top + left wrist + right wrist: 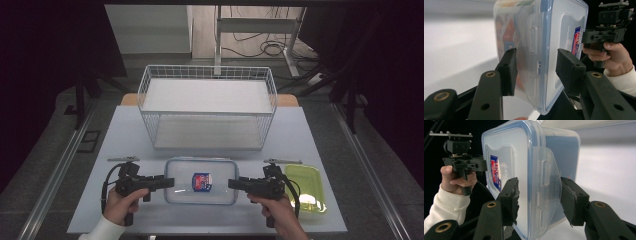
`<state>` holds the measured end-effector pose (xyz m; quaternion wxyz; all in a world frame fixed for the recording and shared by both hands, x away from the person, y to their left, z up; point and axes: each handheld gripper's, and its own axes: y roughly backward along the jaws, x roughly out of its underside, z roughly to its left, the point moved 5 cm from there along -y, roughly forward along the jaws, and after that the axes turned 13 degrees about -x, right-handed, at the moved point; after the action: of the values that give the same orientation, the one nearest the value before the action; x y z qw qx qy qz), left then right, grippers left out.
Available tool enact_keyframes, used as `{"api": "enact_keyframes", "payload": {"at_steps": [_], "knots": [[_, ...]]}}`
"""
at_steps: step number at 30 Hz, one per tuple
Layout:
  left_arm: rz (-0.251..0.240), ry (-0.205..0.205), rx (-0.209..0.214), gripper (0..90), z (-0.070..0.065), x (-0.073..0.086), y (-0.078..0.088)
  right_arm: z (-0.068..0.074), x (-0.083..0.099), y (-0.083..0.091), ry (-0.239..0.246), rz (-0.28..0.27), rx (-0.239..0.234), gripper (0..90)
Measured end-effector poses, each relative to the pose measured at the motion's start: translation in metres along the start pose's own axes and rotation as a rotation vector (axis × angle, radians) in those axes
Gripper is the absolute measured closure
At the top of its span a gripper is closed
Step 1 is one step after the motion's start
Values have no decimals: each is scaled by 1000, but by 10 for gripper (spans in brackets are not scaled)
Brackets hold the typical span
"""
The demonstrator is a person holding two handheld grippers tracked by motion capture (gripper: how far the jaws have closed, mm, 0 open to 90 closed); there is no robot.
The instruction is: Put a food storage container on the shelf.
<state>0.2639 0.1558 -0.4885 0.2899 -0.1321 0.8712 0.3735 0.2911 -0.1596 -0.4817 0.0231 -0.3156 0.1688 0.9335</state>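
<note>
box (201, 181) w/ clipped lid lying long axis L–R on counter (310, 135), near edge | L hand-held gripper (168, 182) gripping its L end, R hand-held gripper (233, 183) gripping R end, each clamping over the end clip | wire basket (207, 106) just behind, open top | green tray (306, 187) crowding R side | room: up & fwd

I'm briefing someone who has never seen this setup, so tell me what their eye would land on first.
First, the clear lidded container at the table's near edge, clamped at its two short ends between the left gripper and the right gripper; its lid carries a red and blue label. Behind it stands a large white wire basket, and to the right of the right gripper lies a yellow-green tray.
</note>
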Motion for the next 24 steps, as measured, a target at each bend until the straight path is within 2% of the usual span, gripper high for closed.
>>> {"api": "enact_keyframes", "payload": {"at_steps": [7, 13, 19, 24], "knots": [[-22, -18, -1, 530, -7, -4, 6, 8, -5, 4, 24, -9, -5, 512], [-35, -19, 5, 530, -16, -9, 9, 18, -14, 13, 52, -28, 10, 510], [-62, -31, 4, 530, -25, -26, 22, 32, -33, 16, 86, -34, 10, 510], [-86, -64, -2, 530, -34, -47, 32, 42, -49, 20, 109, -48, 0, 511]]}}
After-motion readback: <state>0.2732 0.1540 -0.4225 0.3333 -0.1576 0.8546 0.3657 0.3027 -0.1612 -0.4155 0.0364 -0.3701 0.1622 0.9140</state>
